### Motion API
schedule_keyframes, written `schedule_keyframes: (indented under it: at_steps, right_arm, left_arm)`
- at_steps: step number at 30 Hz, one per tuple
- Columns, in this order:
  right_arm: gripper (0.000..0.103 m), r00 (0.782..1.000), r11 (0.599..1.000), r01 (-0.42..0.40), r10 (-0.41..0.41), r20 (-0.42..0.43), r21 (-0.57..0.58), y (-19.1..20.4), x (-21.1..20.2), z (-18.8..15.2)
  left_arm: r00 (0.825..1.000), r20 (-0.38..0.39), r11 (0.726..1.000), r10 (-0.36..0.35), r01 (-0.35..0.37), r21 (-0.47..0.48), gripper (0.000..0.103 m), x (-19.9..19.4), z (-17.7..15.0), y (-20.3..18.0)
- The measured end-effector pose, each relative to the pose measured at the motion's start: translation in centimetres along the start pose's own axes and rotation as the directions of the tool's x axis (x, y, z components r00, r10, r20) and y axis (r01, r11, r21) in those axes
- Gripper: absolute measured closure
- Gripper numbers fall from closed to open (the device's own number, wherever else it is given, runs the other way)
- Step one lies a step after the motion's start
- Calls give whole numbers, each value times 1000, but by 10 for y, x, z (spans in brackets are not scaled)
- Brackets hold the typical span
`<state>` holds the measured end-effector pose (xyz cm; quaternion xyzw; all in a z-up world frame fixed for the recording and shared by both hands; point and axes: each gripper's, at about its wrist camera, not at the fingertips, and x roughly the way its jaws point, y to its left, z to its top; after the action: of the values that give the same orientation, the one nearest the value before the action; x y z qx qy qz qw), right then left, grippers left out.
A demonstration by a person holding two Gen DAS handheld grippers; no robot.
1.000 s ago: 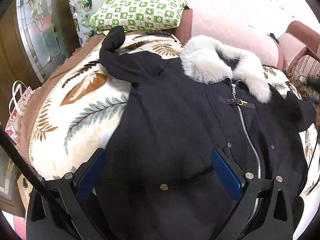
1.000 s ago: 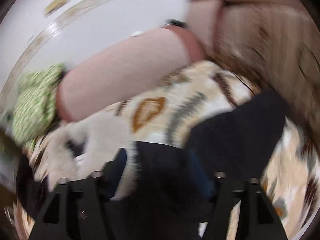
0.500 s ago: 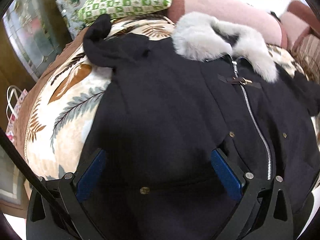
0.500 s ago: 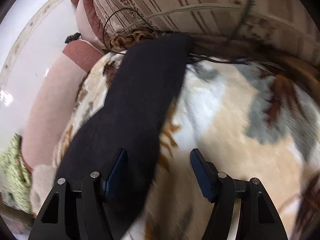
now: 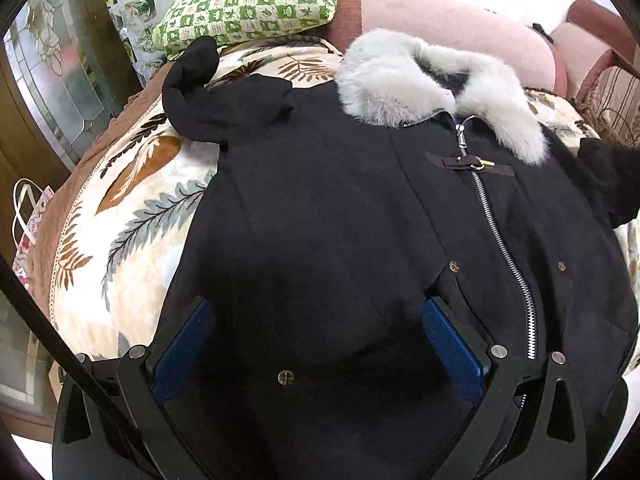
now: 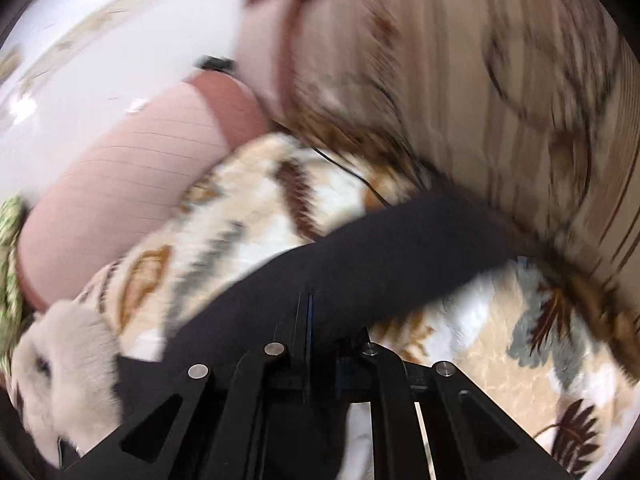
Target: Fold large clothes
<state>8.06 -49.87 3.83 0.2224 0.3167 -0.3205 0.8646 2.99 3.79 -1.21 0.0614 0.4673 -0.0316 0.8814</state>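
Black coat (image 5: pixel 340 220) spread front-up on leaf-print bed blanket (image 5: pixel 132 208), fur collar far; L gripper (image 5: pixel 316 344) wide open over near hem, holding nothing; R gripper (image 6: pixel 320 328) clamped on right sleeve (image 6: pixel 384 256), prob. to fold inward.

Coat (image 5: pixel 340 220) on blanket (image 5: pixel 132 216), pillows (image 5: pixel 452 40) behind
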Motion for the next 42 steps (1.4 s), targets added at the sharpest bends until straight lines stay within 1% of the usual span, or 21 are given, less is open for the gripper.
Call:
schedule_keyframes:
  at_steps: [4,8,11,14,16,18,19,20,21,22,24,26,28,30,33,34,35,37,38,39,42]
  right_arm:
    - [95,992,982,-98,110,66,-160,73,-50,-10]
    - [95,963,911,-239,267,38,-337,158,-91,-45]
    - [95,924,802,-363,377,-68,-474,231,-113,-93]
    - [95,895,708,-436,406,-185,-555,282,-112,-150]
    - [95,885,675,-462,389,-255,-575,302,-102,-187]
    - [94,879,660,-476,357,-316,-581,316,-86,-219]
    - [92,878,656,-477,334,-342,-584,319,-75,-237]
    - [87,875,656,-482,317,-366,-581,319,-65,-251]
    - [85,873,661,-483,309,-378,-575,318,-61,-257]
    - [83,862,665,-497,305,-405,-557,314,-55,-265]
    - [74,827,665,-548,337,-450,-508,299,-55,-272]
    - [66,795,663,-590,379,-473,-460,282,-62,-267]
    - [58,777,662,-615,418,-470,-429,263,-75,-254]
    - [47,779,672,-617,445,-442,-409,245,-89,-240]
    - [46,778,704,-621,501,-378,-346,212,-100,-210]
    - [46,790,728,-607,509,-341,-320,201,-100,-199]
    - [46,810,755,-581,502,-303,-305,193,-99,-190]
    - [46,843,792,-532,465,-270,-299,187,-92,-180]
    - [49,856,810,-510,445,-263,-290,187,-84,-177]
    - [52,863,822,-495,429,-265,-281,197,-73,-174]
    - [54,868,834,-477,397,-298,-277,224,-52,-180]
  left_arm:
    - [999,34,1000,-8,9,-29,0,-12,-2,11]
    - [998,60,997,-12,16,-74,0,-22,-3,29]
    - [997,76,994,-12,21,-110,0,-30,-7,44]
    - [996,89,988,-9,22,-150,0,-36,-10,59]
    - [995,98,984,-6,23,-178,0,-39,-12,71]
    - [994,105,981,2,19,-194,0,-43,-13,79]
    - [994,112,980,11,12,-198,0,-45,-13,83]
    - [993,118,980,18,6,-198,0,-47,-14,86]
    - [992,127,981,27,-2,-193,0,-50,-14,88]
    - [990,135,983,35,-10,-186,0,-52,-13,89]
    - [988,147,985,46,-20,-172,0,-54,-12,89]
    - [988,149,986,49,-24,-167,0,-53,-11,88]
    - [989,140,985,39,-14,-173,0,-52,-11,88]
    - [992,124,985,21,1,-175,0,-47,-11,85]
    - [994,108,986,6,13,-167,0,-41,-12,79]
    - [994,106,987,2,16,-162,0,-40,-13,77]
    - [995,105,987,-1,18,-158,0,-39,-14,75]
    - [994,105,989,-10,25,-147,0,-39,-16,73]
    - [994,106,989,-10,25,-144,0,-39,-17,72]
    - [994,108,989,-8,24,-143,0,-39,-17,71]
    - [994,112,988,-3,21,-156,0,-40,-18,77]
